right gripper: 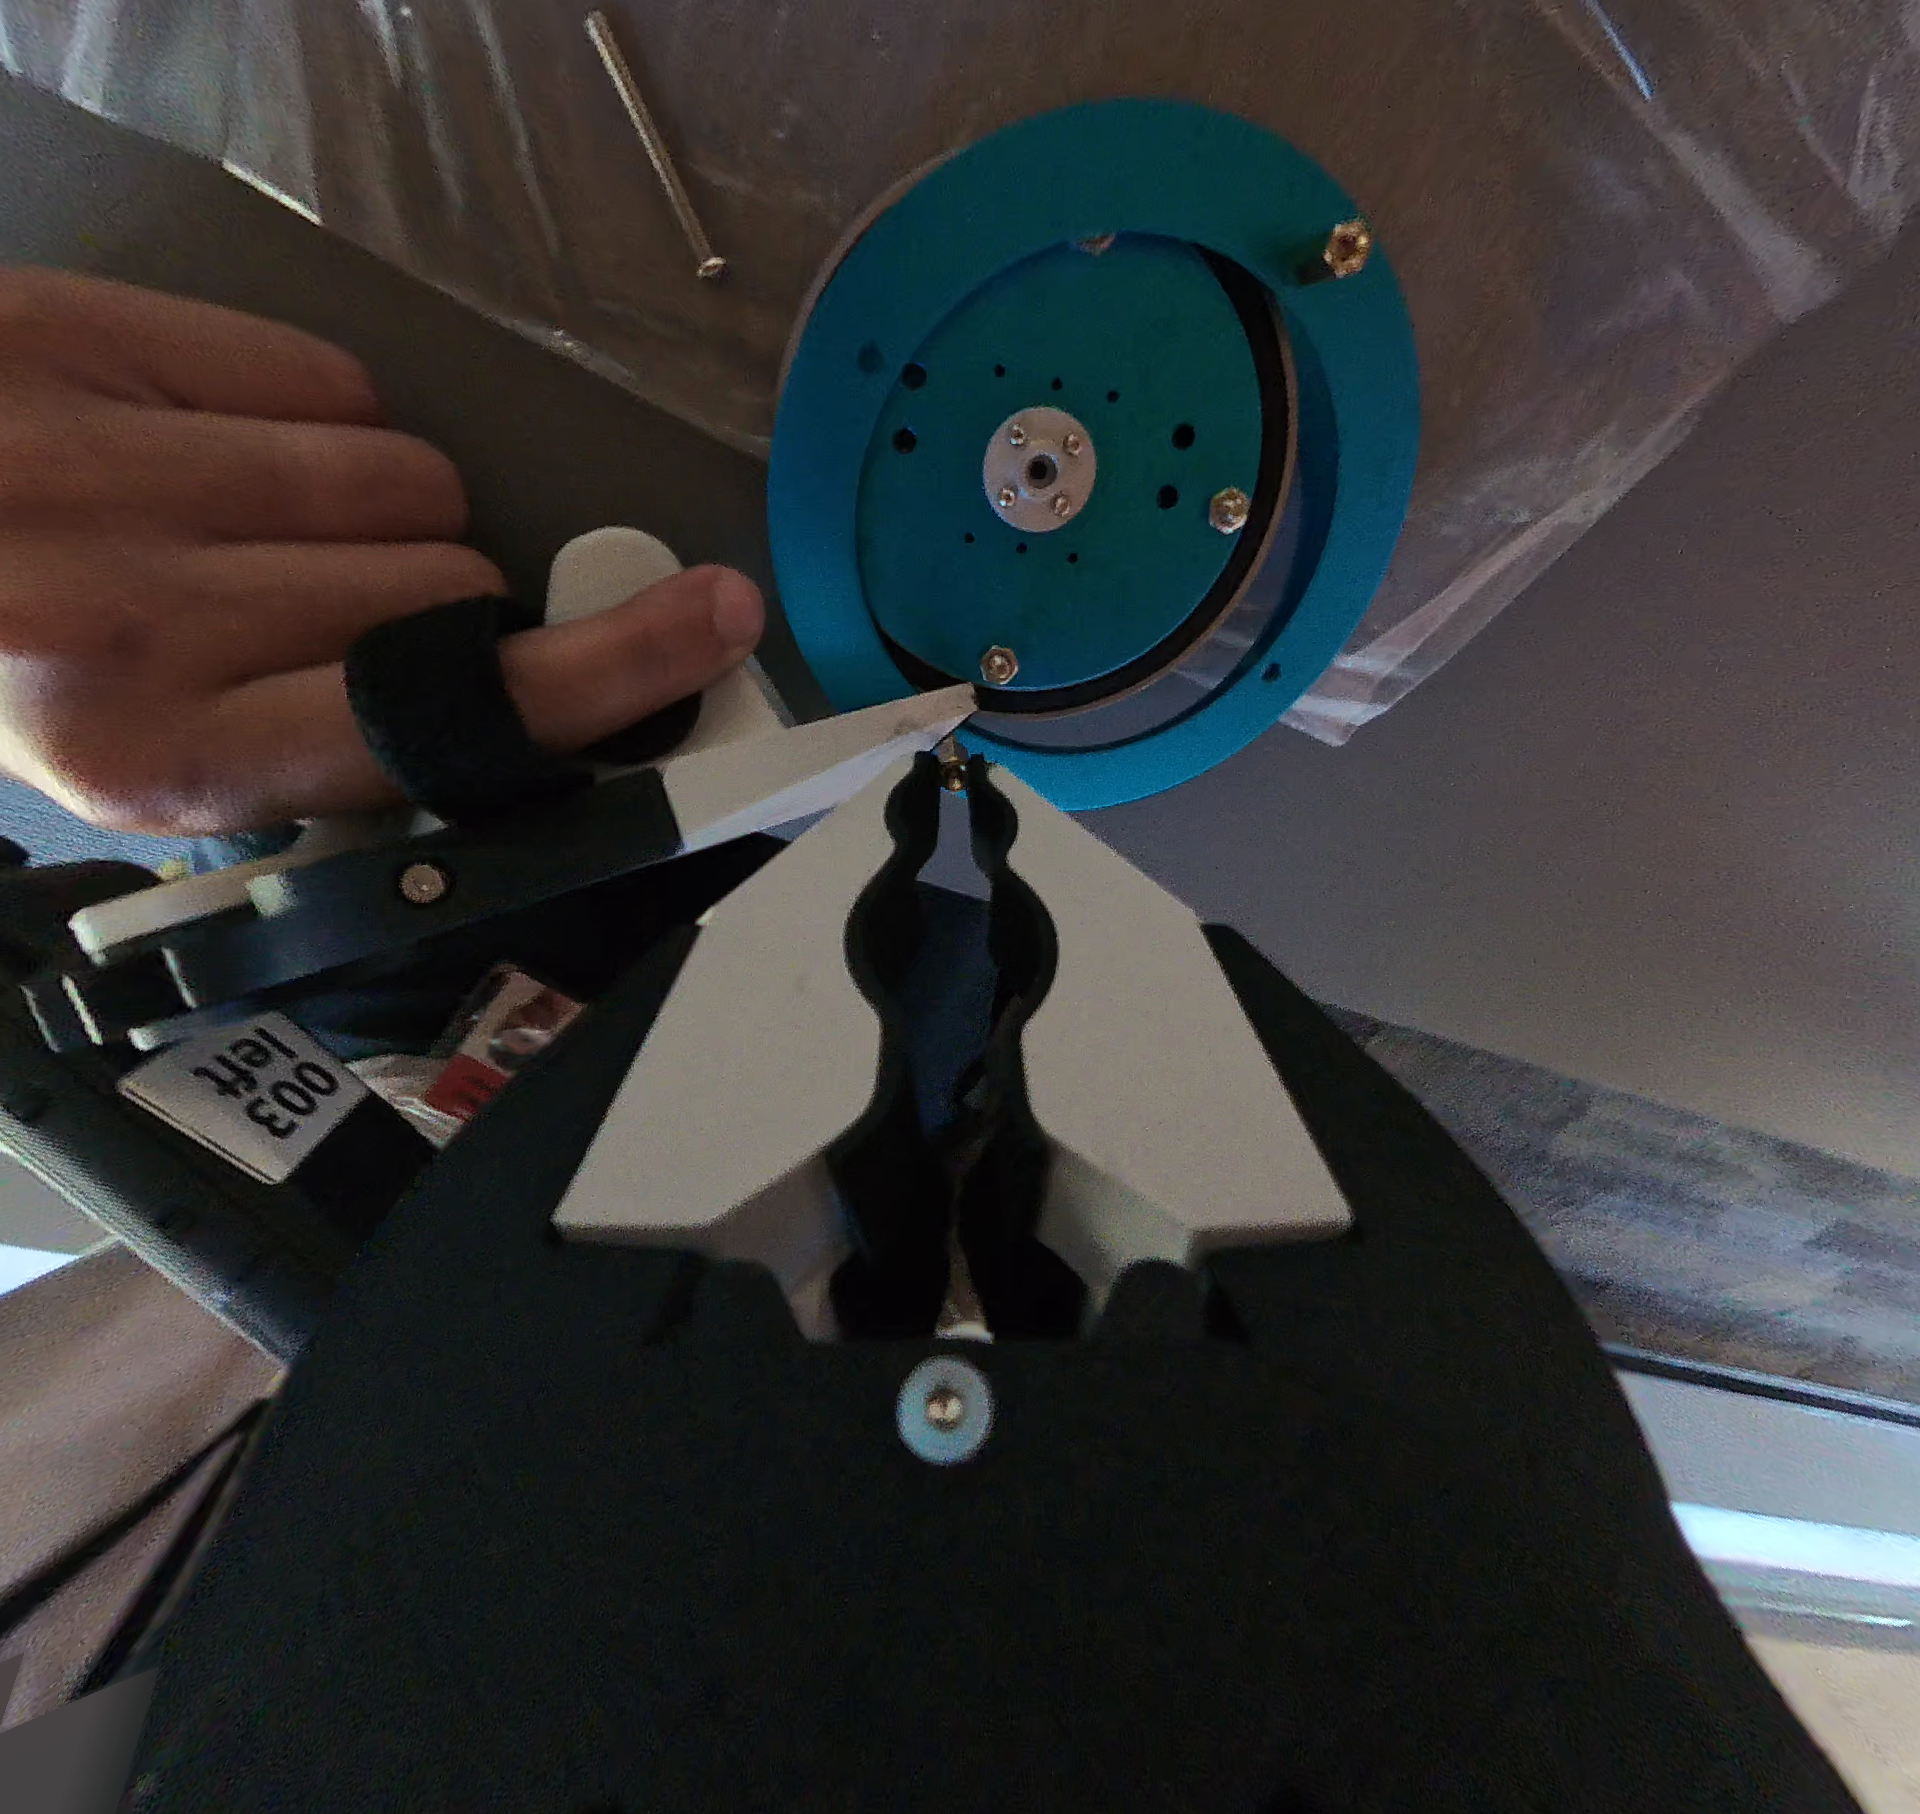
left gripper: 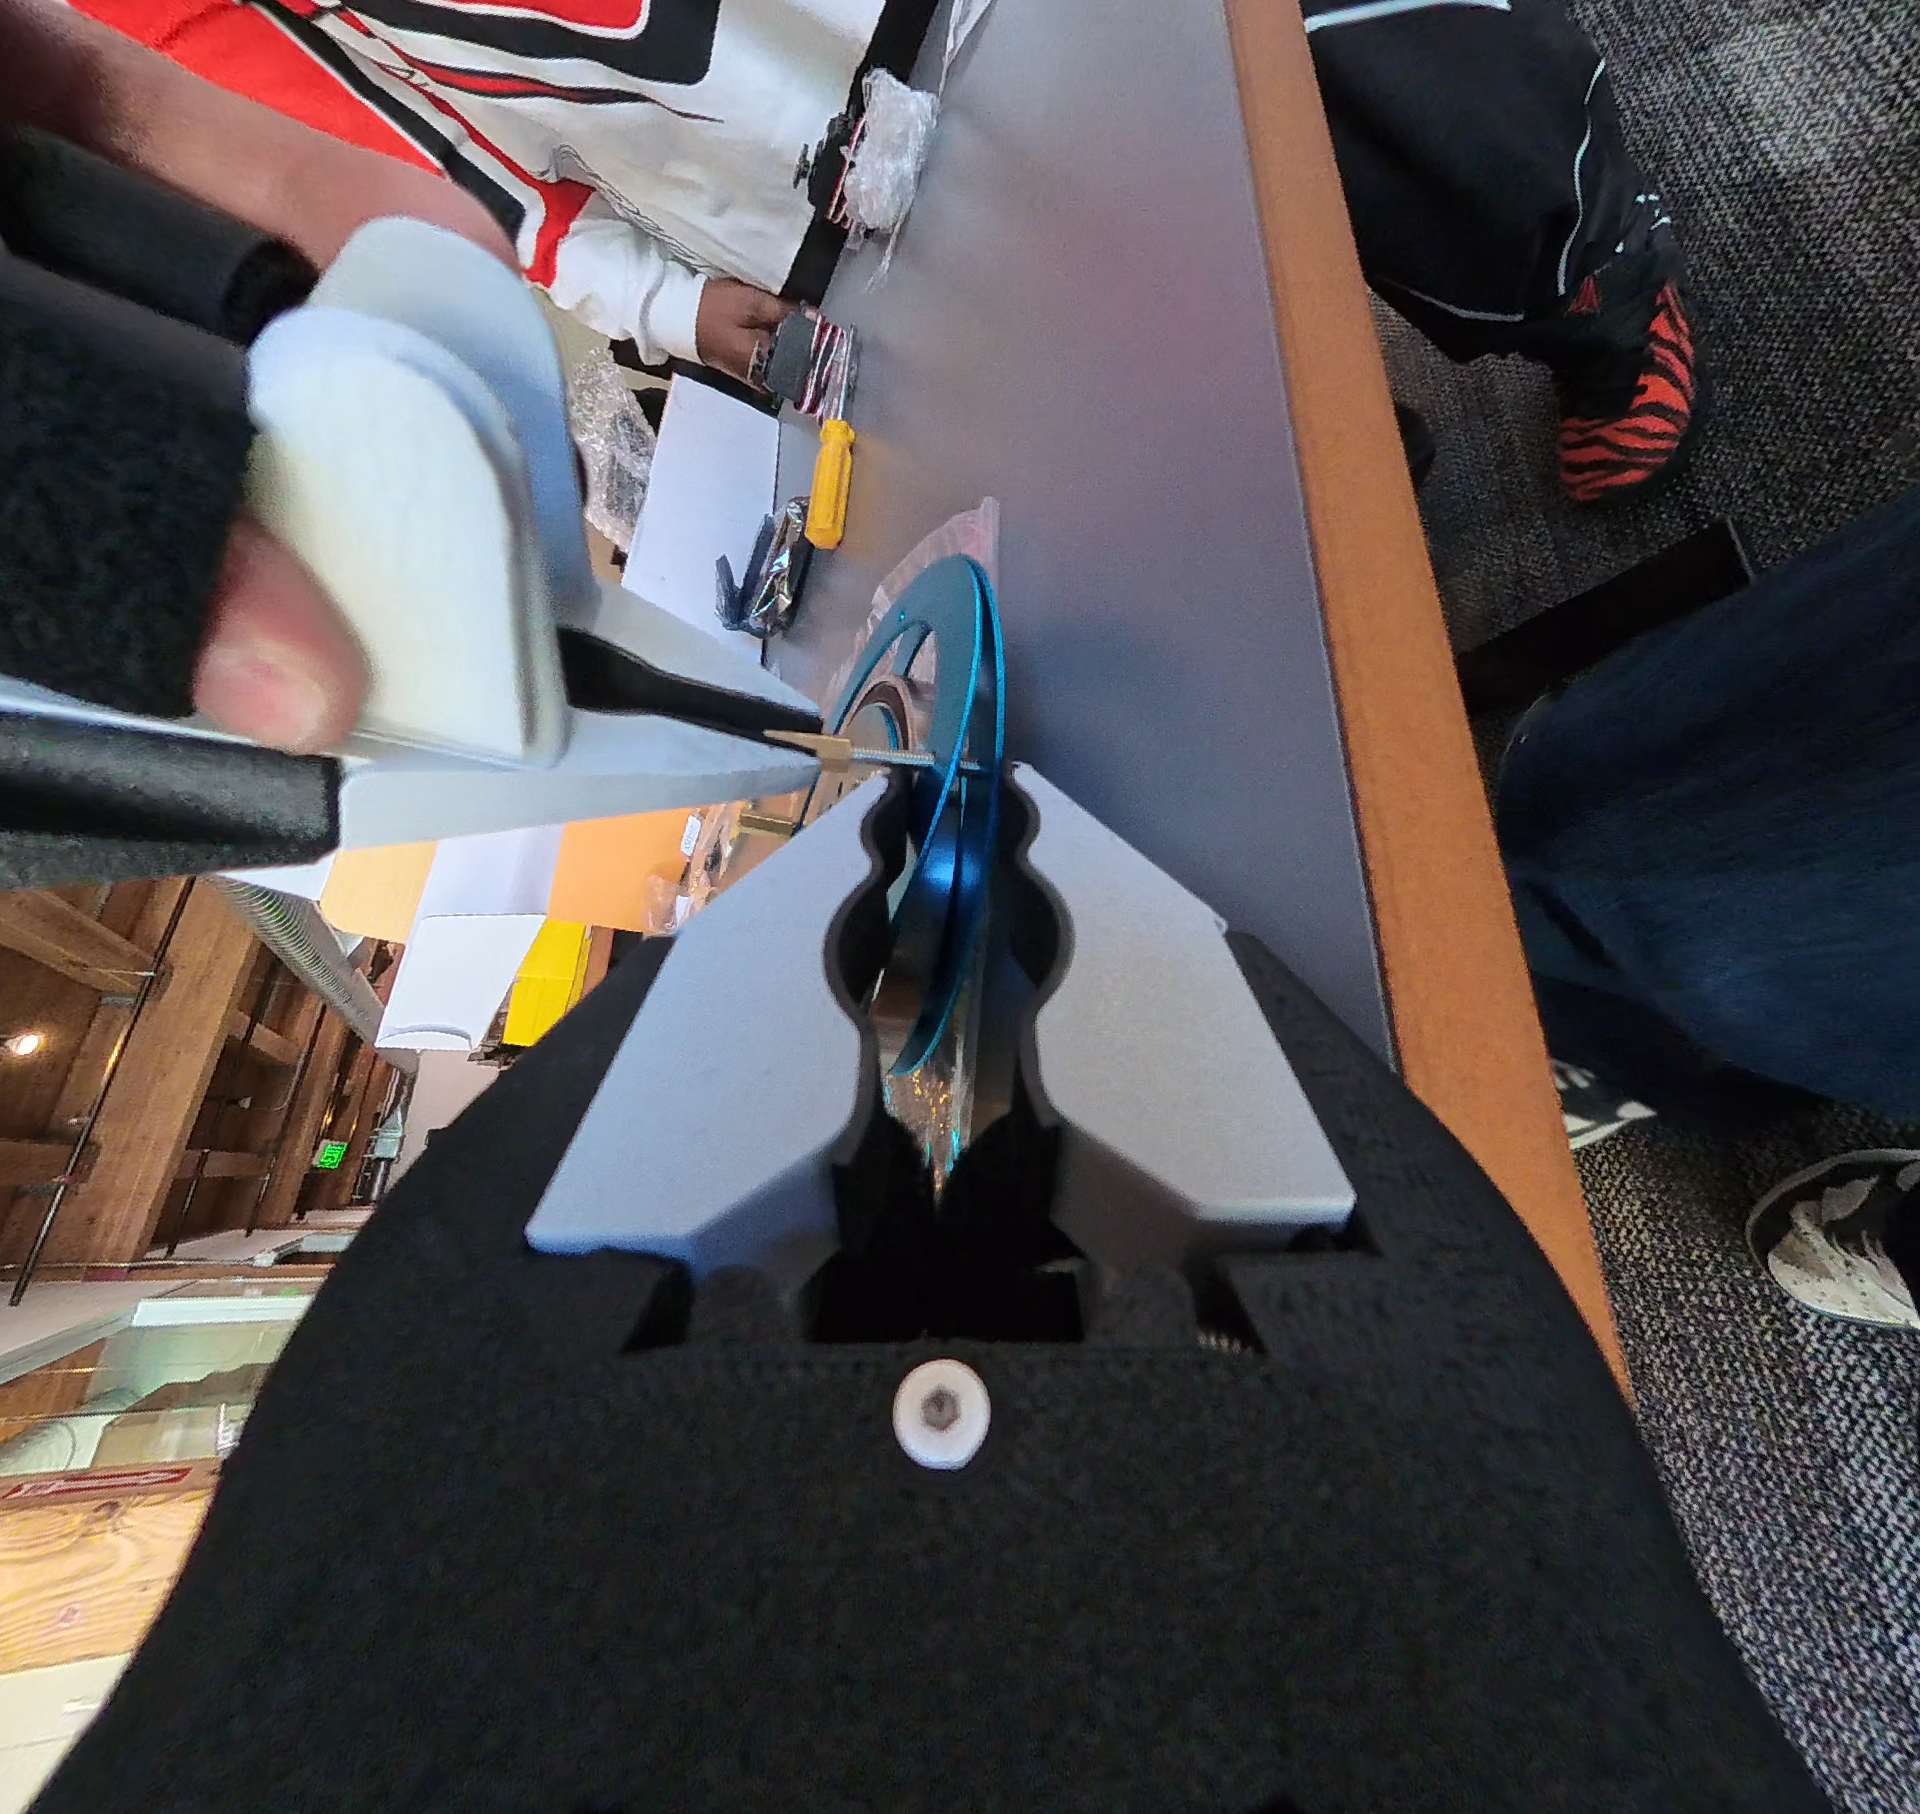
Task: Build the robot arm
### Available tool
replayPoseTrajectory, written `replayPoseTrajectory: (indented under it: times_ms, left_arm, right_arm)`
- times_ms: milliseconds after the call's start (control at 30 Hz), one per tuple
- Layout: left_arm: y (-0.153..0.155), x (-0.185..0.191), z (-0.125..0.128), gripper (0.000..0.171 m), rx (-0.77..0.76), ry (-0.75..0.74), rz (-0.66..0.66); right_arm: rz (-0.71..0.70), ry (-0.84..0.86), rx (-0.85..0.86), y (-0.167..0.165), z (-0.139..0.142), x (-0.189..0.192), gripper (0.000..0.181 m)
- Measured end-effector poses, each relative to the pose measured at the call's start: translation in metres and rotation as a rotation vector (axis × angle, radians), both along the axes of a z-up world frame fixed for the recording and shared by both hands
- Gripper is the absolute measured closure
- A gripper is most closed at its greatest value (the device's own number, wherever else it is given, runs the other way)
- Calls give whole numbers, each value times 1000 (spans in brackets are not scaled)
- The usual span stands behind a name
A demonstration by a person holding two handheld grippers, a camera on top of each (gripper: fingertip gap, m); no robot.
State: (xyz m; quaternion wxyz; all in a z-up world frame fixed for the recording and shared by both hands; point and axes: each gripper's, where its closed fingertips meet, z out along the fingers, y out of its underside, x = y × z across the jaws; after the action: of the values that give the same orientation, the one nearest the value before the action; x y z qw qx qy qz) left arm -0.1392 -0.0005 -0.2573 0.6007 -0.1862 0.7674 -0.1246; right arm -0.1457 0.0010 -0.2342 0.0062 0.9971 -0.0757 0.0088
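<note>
The left gripper (left gripper: 943, 788) is squeezed shut on the edge of a blue round plate set (left gripper: 951, 829), two blue rings stacked with a gap. The right gripper (right gripper: 951, 777) pinches a small brass post (right gripper: 953, 770) on a thin screw.

The left wrist view shows the plates from the side, held up on edge, with the screw (left gripper: 902, 756) poking through the rim and the right gripper's tips (left gripper: 800, 751) coming in from the left. Only the right wrist view shows the flat face: a silver hub (right gripper: 1039, 468) in the middle, little holes, and three more brass nuts (right gripper: 1345, 250).

Behind the plates lies a clear plastic bag (right gripper: 1558, 206) with a loose long screw (right gripper: 652, 143) on it. Farther along the grey table (left gripper: 1122, 414) are a yellow screwdriver (left gripper: 829, 481) and a person's hand (left gripper: 743, 322) holding a small part.
</note>
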Motion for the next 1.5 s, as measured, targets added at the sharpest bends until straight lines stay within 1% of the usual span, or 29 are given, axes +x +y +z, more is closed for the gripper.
replayPoseTrajectory:
  times_ms: [67, 133, 200, 267, 300, 333, 433, 500, 533, 567, 633, 667, 700, 733, 767, 800, 833, 900, 967, 1067, 1167, 1267, 1367, 1500]
  left_arm:
    - [0, 0, 0, 155, 2, -1, 0]
    - [0, 0, 1, 155, 2, -5, -3]
    - [0, 0, 1, 155, 0, -9, -6]
    - [-1, -1, 2, 156, 1, -16, -9]
    - [-1, -1, 2, 156, 1, -17, -11]
    - [-1, -1, 2, 156, 1, -17, -12]
    - [-1, -1, 2, 156, -1, -17, -15]
    - [-1, -1, 2, 156, -1, -18, -15]
    - [-2, -1, 2, 156, 0, -18, -17]
    - [-2, -1, 2, 156, -2, -18, -18]
    - [-2, -1, 2, 156, -2, -18, -20]
    - [-2, -1, 2, 156, -2, -18, -21]
    - [-2, -1, 2, 156, -2, -19, -22]
    - [-3, -1, 2, 156, -1, -19, -24]
    - [-3, -2, 3, 156, -1, -19, -27]
    - [-3, -2, 3, 156, -1, -19, -31]
    - [-4, -2, 3, 156, -2, -19, -34]
    - [-5, -2, 3, 156, -3, -19, -39]
    - [-5, -2, 3, 156, -8, -17, -41]
    - [-5, -2, 3, 156, -8, -18, -42]
    - [-4, -2, 3, 156, -7, -19, -41]
    - [-4, -2, 3, 156, -8, -19, -40]
    - [-4, -2, 3, 156, -11, -18, -40]
    - [-4, -2, 3, 156, -19, -16, -42]
  right_arm:
    - [-57, 22, -11, 0, 0, 0, 176]
    - [-74, 38, -24, -1, 1, 0, 176]
    - [-39, 33, -24, -1, 1, 0, 177]
    - [40, 23, -23, -3, 3, 1, 175]
    - [83, 4, -25, -5, 4, 6, 163]
    - [137, 19, -15, -6, 5, 6, 149]
    - [306, 54, 70, -8, 16, 16, 143]
    - [437, 146, 179, -4, 28, 15, 141]
    - [545, 208, 227, -3, 33, 10, 140]
    - [683, 246, 255, -6, 37, 8, 138]
    - [966, 250, 267, -16, 34, 9, 138]
    - [1075, 244, 281, -18, 33, 8, 148]
    - [1157, 248, 324, -15, 33, 4, 158]
    - [1205, 235, 372, -9, 34, 2, 157]
    - [1262, 218, 388, -3, 32, 0, 152]
    - [1321, 204, 371, 0, 29, 0, 143]
    - [1383, 198, 332, 0, 24, 1, 141]
    - [1517, 188, 257, -4, 15, 1, 142]
    - [1651, 171, 215, -5, 9, 2, 149]
    - [1788, 182, 204, -2, 9, 1, 155]
    - [1879, 250, 229, 3, 12, -3, 163]
    - [1966, 324, 195, -1, 12, -3, 170]
    - [2064, 339, 193, 4, 9, 0, 169]
    - [2141, 443, 164, 0, 8, -4, 170]
